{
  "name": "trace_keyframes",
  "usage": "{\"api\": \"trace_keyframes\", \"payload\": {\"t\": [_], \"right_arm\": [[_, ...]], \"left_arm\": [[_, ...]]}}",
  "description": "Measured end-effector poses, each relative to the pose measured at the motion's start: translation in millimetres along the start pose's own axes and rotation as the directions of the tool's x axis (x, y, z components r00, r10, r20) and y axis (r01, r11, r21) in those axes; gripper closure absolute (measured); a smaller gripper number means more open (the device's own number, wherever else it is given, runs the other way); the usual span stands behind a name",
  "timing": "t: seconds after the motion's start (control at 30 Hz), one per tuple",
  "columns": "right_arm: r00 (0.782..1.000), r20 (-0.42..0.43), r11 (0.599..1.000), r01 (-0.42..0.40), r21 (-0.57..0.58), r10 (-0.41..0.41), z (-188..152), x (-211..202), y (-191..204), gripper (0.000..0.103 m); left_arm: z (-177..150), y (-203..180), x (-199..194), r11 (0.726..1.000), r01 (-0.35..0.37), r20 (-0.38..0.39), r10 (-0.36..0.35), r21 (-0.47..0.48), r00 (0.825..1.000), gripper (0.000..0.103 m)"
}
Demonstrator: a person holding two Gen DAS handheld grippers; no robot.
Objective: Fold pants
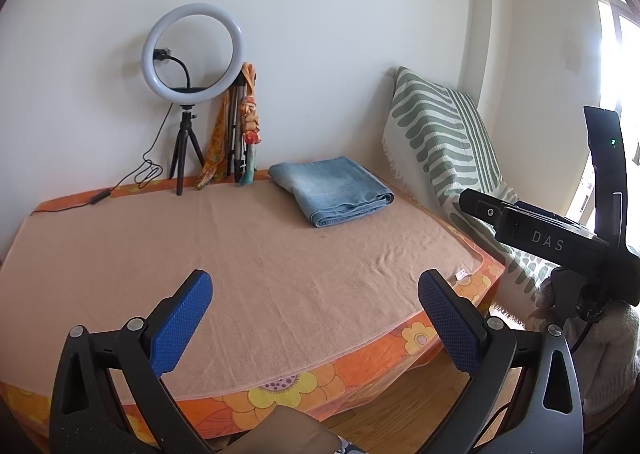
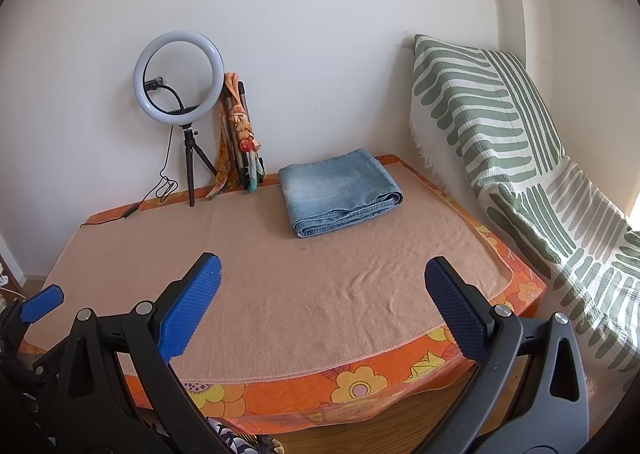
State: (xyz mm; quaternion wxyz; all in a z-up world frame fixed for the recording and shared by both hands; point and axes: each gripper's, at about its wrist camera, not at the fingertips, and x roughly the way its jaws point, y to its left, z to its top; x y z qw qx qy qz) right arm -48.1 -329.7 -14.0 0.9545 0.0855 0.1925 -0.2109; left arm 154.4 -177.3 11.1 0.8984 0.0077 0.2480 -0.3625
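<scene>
A pair of light blue denim pants [image 1: 332,190] lies folded into a compact rectangle at the far right of the table, also in the right wrist view [image 2: 340,190]. My left gripper [image 1: 316,286] is open and empty, held back over the table's near edge. My right gripper [image 2: 322,270] is open and empty too, also well short of the pants. The right gripper's black body [image 1: 552,238] shows at the right of the left wrist view. A blue fingertip [image 2: 42,304] of the left gripper shows at the left of the right wrist view.
The table carries a peach towel [image 1: 240,262] over an orange flowered cloth [image 2: 360,386]. A ring light on a small tripod [image 1: 192,54] with a trailing cable, and a folded tripod with a scarf [image 1: 244,126], stand at the back wall. A green-striped covered seat [image 2: 500,134] stands to the right.
</scene>
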Motion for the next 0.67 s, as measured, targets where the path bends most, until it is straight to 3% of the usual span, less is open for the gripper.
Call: {"api": "trace_keyframes", "payload": {"t": [0.67], "right_arm": [[1.0, -0.022, 1.0, -0.012, -0.009, 0.012, -4, 15, 0, 0.0]], "left_arm": [[-7, 7, 2, 1.0, -0.03, 0.02, 0.03, -0.003, 0.999, 0.001]]}}
